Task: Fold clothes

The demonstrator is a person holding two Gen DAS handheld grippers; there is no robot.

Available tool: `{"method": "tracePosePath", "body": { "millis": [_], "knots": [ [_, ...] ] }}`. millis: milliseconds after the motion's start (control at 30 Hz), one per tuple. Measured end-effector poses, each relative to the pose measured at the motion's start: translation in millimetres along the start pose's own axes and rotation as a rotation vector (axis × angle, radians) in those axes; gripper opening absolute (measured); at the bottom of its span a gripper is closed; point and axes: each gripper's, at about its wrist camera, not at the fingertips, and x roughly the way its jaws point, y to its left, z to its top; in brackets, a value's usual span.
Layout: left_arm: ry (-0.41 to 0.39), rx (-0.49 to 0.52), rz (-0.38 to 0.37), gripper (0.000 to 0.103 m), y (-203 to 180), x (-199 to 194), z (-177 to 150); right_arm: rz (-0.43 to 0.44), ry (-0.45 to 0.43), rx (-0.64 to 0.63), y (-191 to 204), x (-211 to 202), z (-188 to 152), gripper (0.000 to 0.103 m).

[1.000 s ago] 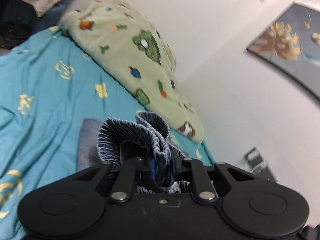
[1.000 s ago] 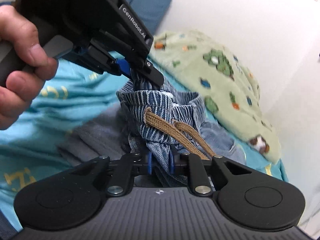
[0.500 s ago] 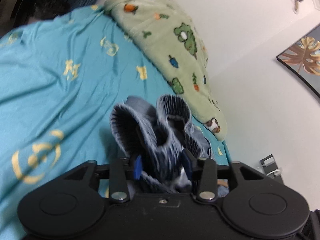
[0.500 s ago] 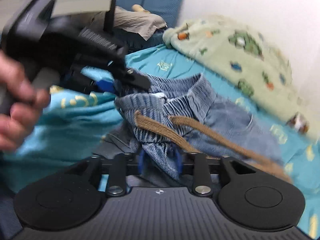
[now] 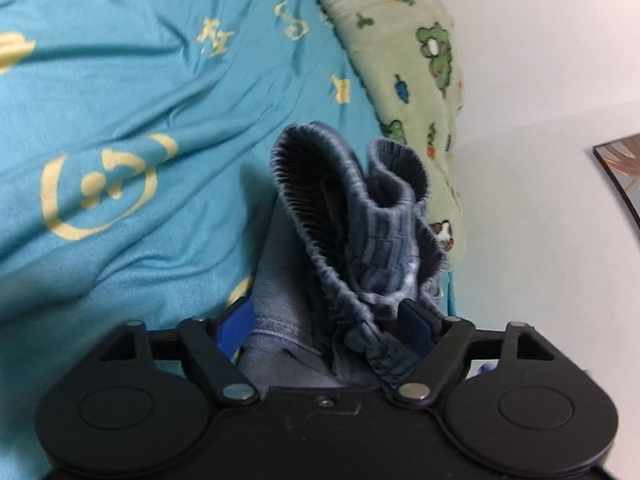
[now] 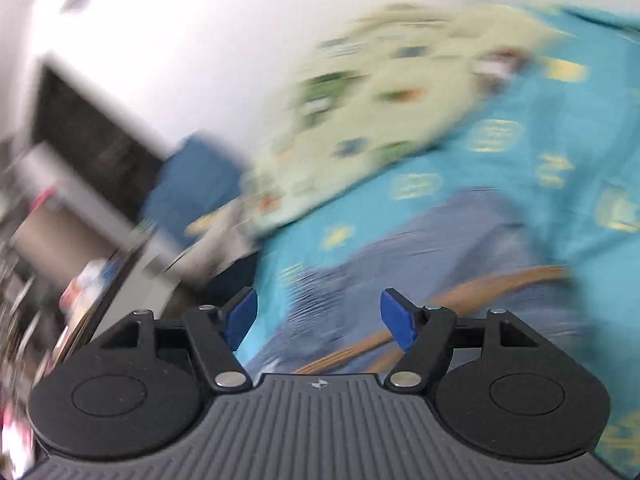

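Teal bed sheet with yellow prints carries everything, with a green cartoon-print blanket bunched along the white wall. Denim shorts lie on the sheet; their elastic waistband stands up in two loose humps right in front of the left tool. Left tool's jaws have just been opening and now stand apart, with the gathered waistband between the blue pads but not pinched as far as I can tell (cloth may brush the right-hand pad, hard to say). Right tool has also just been opening: jaws apart, nothing between them. Its view is heavily motion-blurred, with the shorts and their tan drawstring on the sheet beyond and below the pads. Risks as I judge them: waistband isn't lying flat, so the humps could slump sideways and undo whatever fold is in place. If the left tool pulls back while elastic is snagged on a pad, it drags the shorts and skews the stack. Drawstring trails loose across the fabric, so it could catch on the right tool or end up sticking out of the fold. Blanket sits near the shorts, so the next grasp could grab both layers.
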Motion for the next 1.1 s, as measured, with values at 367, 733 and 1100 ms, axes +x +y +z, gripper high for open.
{"method": "tracePosePath", "body": {
  "millis": [367,733,1100],
  "knots": [
    [0.022,-0.005,-0.005,0.077,-3.0,8.1,-1.7,-0.187,0.158,0.071,-65.3,45.5,23.3,0.075],
    [0.055,0.042,-0.037,0.077,-15.8,9.1,-1.5,-0.113,0.191,0.055,-68.2,62.1,29.3,0.081],
    [0.038,0.06,0.004,0.036,-18.0,19.6,5.3,-0.198,0.178,-0.015,-55.0,73.3,21.0,0.05]
  ]
}}
